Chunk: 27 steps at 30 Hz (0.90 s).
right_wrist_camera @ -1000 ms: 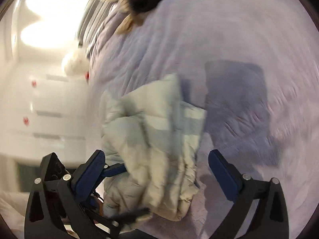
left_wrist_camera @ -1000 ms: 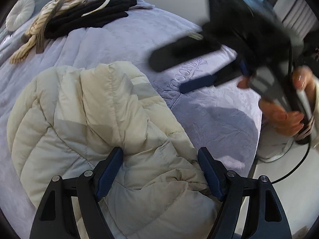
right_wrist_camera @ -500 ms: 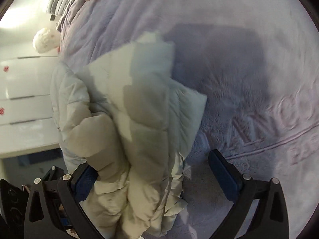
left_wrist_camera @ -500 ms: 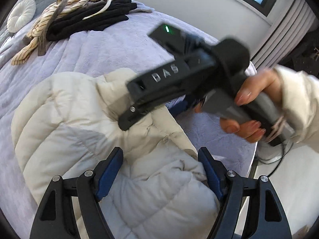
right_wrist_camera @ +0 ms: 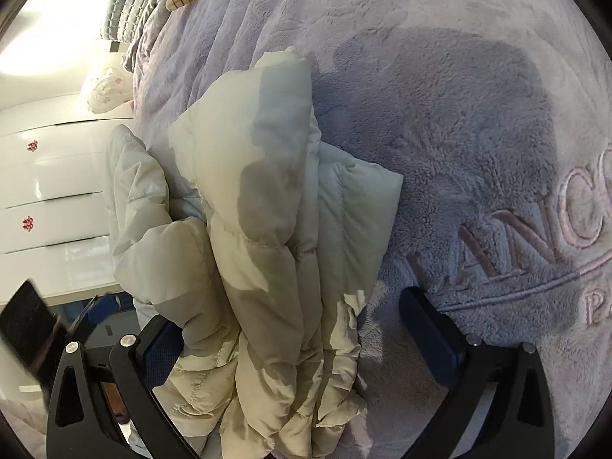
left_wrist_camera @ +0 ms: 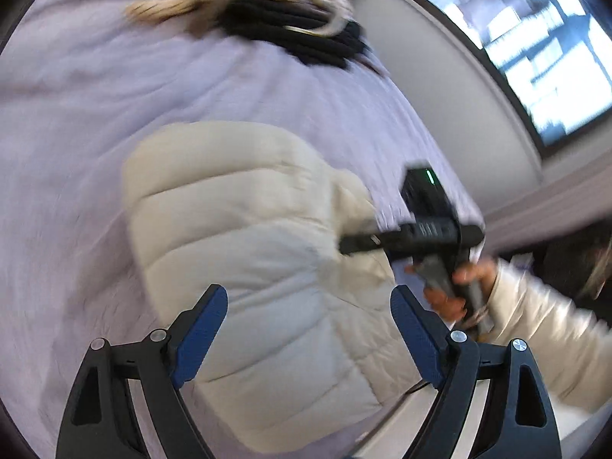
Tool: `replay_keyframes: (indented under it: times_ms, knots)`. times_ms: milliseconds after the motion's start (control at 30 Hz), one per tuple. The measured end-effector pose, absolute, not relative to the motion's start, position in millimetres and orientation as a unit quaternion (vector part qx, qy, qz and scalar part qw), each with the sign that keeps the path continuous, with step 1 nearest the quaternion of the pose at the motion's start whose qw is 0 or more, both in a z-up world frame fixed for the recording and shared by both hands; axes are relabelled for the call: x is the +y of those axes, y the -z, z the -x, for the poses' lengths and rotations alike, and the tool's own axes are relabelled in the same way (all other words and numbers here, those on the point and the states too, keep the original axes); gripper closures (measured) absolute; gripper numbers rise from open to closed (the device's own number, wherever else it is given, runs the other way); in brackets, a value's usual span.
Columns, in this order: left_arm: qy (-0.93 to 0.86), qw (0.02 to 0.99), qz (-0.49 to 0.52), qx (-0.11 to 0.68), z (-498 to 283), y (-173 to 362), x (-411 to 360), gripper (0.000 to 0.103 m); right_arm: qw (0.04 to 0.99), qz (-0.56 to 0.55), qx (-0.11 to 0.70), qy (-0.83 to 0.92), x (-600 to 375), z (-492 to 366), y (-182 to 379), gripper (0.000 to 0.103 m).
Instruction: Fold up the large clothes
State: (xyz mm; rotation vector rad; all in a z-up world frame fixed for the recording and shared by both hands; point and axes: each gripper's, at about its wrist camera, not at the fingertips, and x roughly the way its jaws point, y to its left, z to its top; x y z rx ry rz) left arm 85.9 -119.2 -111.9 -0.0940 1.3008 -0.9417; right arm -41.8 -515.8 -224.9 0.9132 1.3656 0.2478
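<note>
Two grippers over one cream puffer jacket (left_wrist_camera: 244, 237), part-folded on lilac bedspread (left_wrist_camera: 76, 122).

Mid-fold, by the look of it: jacket bunched at frame centre in both views, dark garments (left_wrist_camera: 306, 42) lying well apart at upper centre. Left gripper (left_wrist_camera: 310, 329) hovering wide, jaws just opened further, jacket below and between the pads but not pinched. Right gripper (right_wrist_camera: 298, 336) spread wide across the bunched hem at lower centre; pads apparently not pressing. Next, probably: closing on an edge, carrying it over, flattening.
</note>
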Motion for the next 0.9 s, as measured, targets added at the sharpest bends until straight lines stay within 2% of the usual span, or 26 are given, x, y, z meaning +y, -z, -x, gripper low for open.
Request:
replay_keyframes:
  times_ms: [167, 400, 600, 633, 767, 900]
  knots:
    - [0.403, 0.61, 0.218, 0.646, -124, 175, -62, 0.015, 0.673, -0.409, 0.605, -0.117, -520, 46, 225, 0.0]
    - [0.423, 0.551, 0.275, 0.664, -128, 245, -57, 0.015, 0.672, -0.419, 0.593, -0.143, -530, 41, 238, 0.0]
    - [0.44, 0.557, 0.261, 0.655, -128, 255, -80, 0.015, 0.671, -0.438, 0.574, -0.17, -532, 40, 243, 0.0]
    - [0.436, 0.562, 0.255, 0.655, -129, 256, -83, 0.011, 0.669, -0.444, 0.57, -0.175, -532, 38, 244, 0.0]
    - [0.421, 0.584, 0.228, 0.656, -125, 254, -105, 0.006, 0.665, -0.454, 0.562, -0.189, -525, 29, 246, 0.0]
    - [0.403, 0.612, 0.179, 0.657, -118, 244, -121, 0.006, 0.666, -0.454, 0.561, -0.189, -512, 20, 248, 0.0]
